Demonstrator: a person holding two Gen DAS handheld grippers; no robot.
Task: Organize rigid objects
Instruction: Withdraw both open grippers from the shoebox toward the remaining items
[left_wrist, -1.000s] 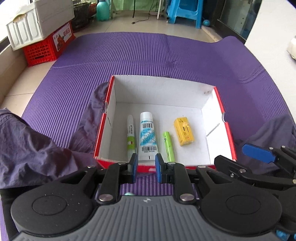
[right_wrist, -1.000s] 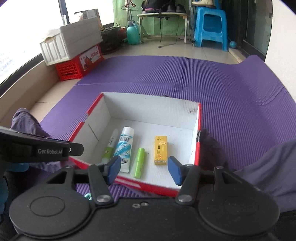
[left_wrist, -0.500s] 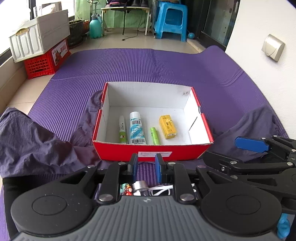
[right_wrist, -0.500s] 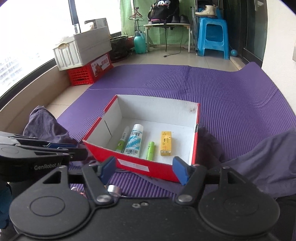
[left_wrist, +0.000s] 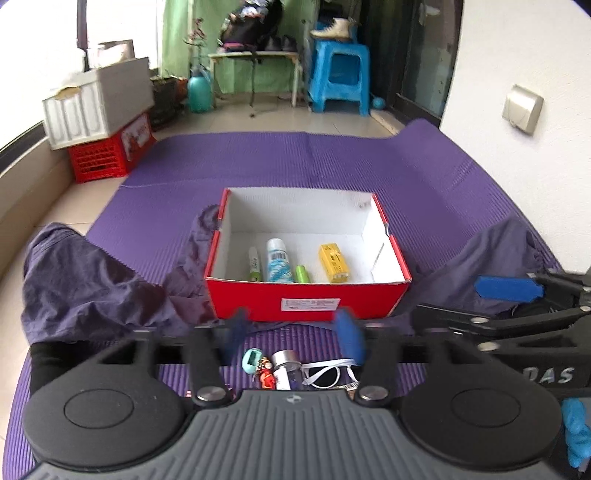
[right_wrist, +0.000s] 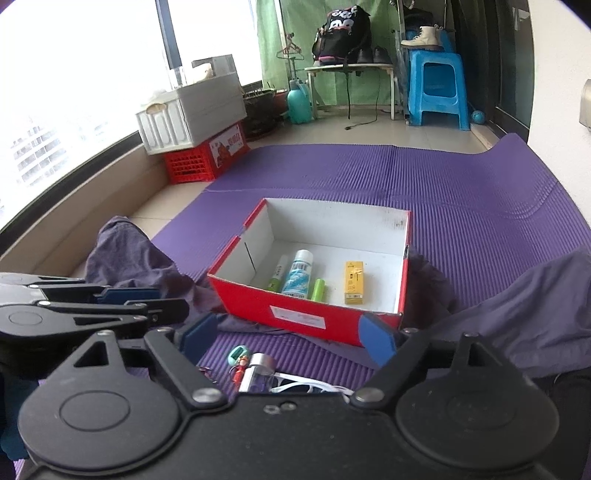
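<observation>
A red box (left_wrist: 308, 304) (right_wrist: 306, 319) with white inner walls sits on the purple mat. Inside lie a thin white-green tube (left_wrist: 254, 264), a white-blue tube (left_wrist: 277, 260) (right_wrist: 297, 272), a small green cylinder (left_wrist: 302, 274) (right_wrist: 318, 289) and a yellow carton (left_wrist: 334, 263) (right_wrist: 354, 282). On the mat in front of the box lie a teal keychain (left_wrist: 252, 360) (right_wrist: 236, 353), a small silver-capped bottle (left_wrist: 284, 367) (right_wrist: 258, 371) and white-framed glasses (left_wrist: 327, 374) (right_wrist: 303, 386). My left gripper (left_wrist: 291, 332) hangs above these loose items, jaws opening, nothing between them. My right gripper (right_wrist: 288, 338) is likewise opening and empty.
Dark purple cloth (left_wrist: 85, 280) (right_wrist: 517, 314) lies bunched left and right of the box. A red crate (left_wrist: 109, 155) under a white bin (left_wrist: 98, 101) stands at the far left by the window. A blue stool (left_wrist: 341, 75) and a low table (right_wrist: 349, 79) stand at the back.
Both grippers pulled back and up from the box, so the loose items in front of it came into view. The left jaws went from shut to open; the right jaws widened.
</observation>
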